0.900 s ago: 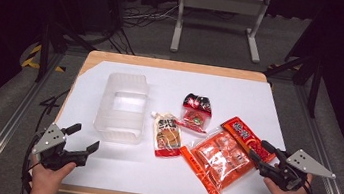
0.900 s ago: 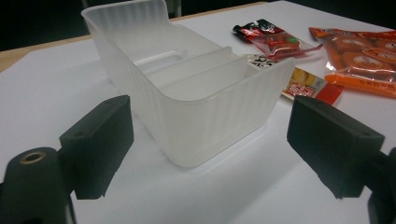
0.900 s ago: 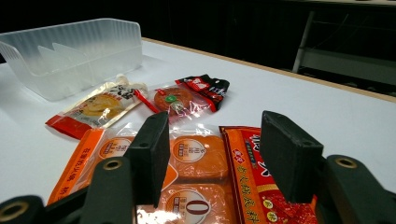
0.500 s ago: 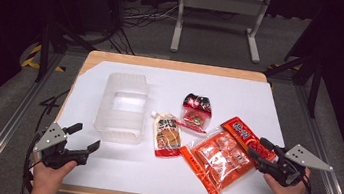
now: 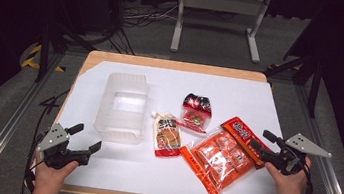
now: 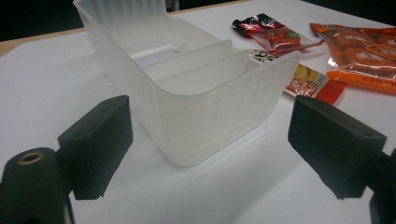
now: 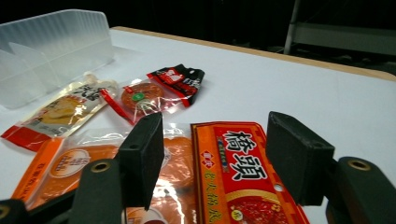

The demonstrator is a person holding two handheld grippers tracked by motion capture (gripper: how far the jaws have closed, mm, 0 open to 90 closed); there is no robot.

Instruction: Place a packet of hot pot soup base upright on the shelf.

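The right gripper (image 5: 264, 141), jaws open and empty, straddles the near end of the red snack packet (image 7: 243, 172), whose long axis runs straight ahead between them.

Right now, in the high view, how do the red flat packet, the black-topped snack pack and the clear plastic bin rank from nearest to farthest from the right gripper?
1. Red flat packet: directly at the right gripper tips.
2. Black-topped snack pack: mid-table, farther back.
3. Clear plastic bin: far across, on the left half.
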